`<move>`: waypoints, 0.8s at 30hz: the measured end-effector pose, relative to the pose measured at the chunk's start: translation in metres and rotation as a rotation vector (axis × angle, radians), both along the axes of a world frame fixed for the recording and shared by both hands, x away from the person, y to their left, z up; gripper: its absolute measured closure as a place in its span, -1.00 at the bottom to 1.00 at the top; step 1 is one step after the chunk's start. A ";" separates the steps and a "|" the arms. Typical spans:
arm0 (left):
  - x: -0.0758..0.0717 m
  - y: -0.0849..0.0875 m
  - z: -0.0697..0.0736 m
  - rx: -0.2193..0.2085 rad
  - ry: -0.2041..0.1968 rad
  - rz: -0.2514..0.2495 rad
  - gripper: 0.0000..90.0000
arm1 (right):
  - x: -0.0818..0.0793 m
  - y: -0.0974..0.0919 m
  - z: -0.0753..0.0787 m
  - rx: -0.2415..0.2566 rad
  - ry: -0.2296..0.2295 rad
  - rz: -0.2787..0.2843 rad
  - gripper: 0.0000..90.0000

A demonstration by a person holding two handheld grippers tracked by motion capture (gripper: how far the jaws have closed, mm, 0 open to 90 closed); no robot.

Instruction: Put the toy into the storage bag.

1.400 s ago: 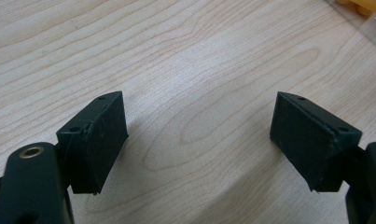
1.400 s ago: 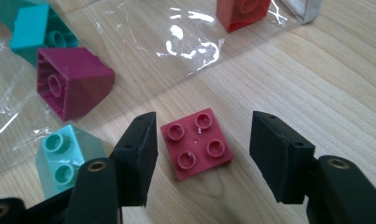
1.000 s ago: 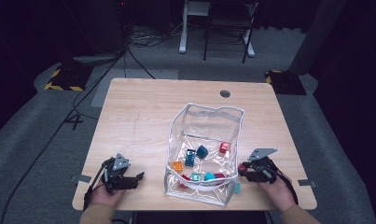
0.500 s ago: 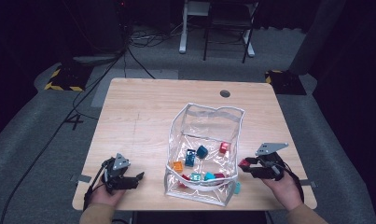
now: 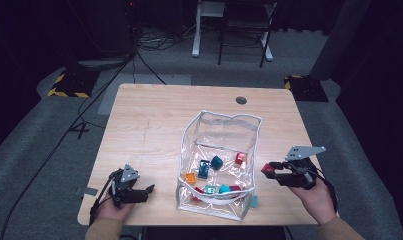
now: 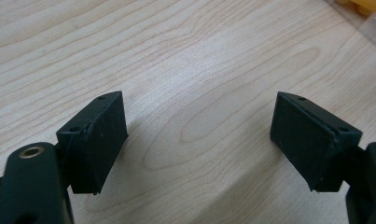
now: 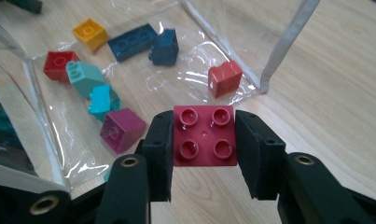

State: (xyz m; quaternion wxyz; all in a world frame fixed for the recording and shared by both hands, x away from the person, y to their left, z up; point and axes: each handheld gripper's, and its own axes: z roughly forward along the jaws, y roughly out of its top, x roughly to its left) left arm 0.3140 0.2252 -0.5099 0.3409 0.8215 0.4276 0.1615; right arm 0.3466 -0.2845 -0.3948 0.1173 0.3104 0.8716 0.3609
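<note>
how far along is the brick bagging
Done: several bricks already lie inside the clear bag, an orange one among them. In hand: the right claw grips a red brick beside the bag. Left: a teal brick sits outside by the bag's corner. The left claw is open, empty.

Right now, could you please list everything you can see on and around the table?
table: one, light wood, centre.
clear plastic bag: one, transparent, open, lying on the table's near right.
toy bricks in the bag: about eight; red, orange, two dark blue, two teal, red, magenta.
teal brick: one, by the bag's near corner.
red four-stud brick: one, clamped in the right gripper.
chair: one, beyond the table.
left gripper: open, over bare wood.
right gripper: raised right of the bag.
</note>
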 end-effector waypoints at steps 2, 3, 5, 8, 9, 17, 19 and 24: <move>0.000 0.000 0.000 -0.003 0.002 0.000 -0.58 | -0.001 -0.002 0.007 0.008 -0.008 0.001 0.32; 0.000 0.000 0.000 -0.003 0.002 0.001 -0.58 | -0.002 -0.002 0.011 0.013 -0.011 0.001 0.32; 0.000 0.000 0.000 -0.001 0.001 0.001 -0.58 | -0.002 -0.003 0.018 0.022 -0.019 0.003 0.32; 0.000 0.000 0.000 -0.001 0.001 0.002 -0.58 | -0.003 -0.004 0.029 0.032 -0.036 0.006 0.32; 0.000 0.000 0.000 -0.003 0.000 0.002 -0.58 | -0.003 -0.005 0.032 0.035 -0.041 0.007 0.32; 0.000 0.000 0.000 0.000 -0.001 0.003 -0.58 | -0.004 -0.003 0.056 0.056 -0.075 0.020 0.32; -0.001 0.000 0.000 -0.003 0.002 0.003 -0.58 | -0.004 -0.002 0.061 0.062 -0.081 0.023 0.32; 0.000 0.000 0.000 -0.001 0.001 0.002 -0.58 | -0.003 0.000 0.072 0.077 -0.087 0.036 0.32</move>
